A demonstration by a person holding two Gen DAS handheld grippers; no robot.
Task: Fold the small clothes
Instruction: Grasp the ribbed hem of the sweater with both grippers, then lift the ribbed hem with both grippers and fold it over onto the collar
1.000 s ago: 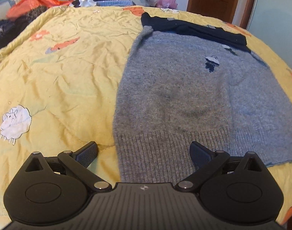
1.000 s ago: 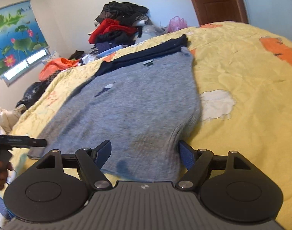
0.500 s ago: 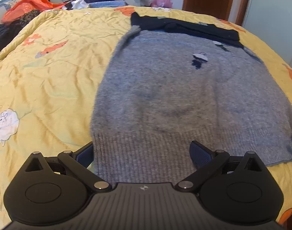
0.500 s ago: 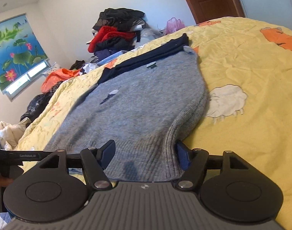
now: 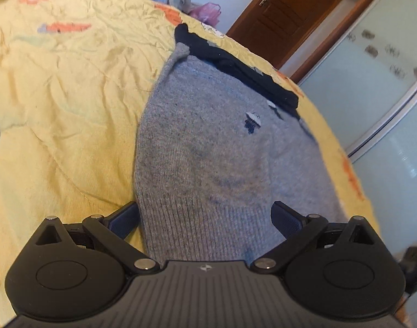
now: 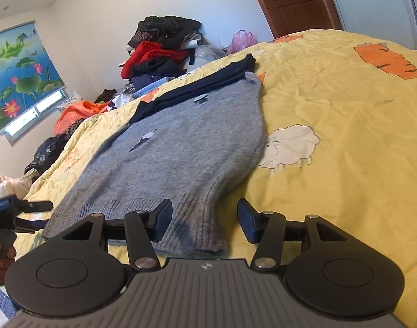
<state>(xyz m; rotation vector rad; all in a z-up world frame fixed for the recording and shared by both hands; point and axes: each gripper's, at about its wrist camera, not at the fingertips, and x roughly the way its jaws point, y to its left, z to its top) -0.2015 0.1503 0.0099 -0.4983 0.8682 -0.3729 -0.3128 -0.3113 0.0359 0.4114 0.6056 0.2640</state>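
A small grey knit sweater (image 5: pixel 216 150) with a dark navy top band lies flat on the yellow bedspread (image 5: pixel 58 104). My left gripper (image 5: pixel 205 218) is open, its fingers either side of the ribbed hem at the sweater's left corner. The sweater also shows in the right wrist view (image 6: pixel 181 150). My right gripper (image 6: pixel 204 217) is open, its fingers either side of the hem's right corner, which is bunched up. The left gripper (image 6: pixel 30 213) shows at the far left of the right wrist view, at the hem's other corner.
The bedspread (image 6: pixel 331 104) has sheep and orange animal prints. A pile of clothes (image 6: pixel 159 52) sits beyond the bed's far edge, with an orange garment (image 6: pixel 77 112) at its left. A brown door (image 5: pixel 287 16) and a pale wardrobe (image 5: pixel 386 82) stand behind.
Both grippers have moved in over the hem corners and tilted. The right gripper's jaws have narrowed around the bunched right corner. The left view has rolled to the right.
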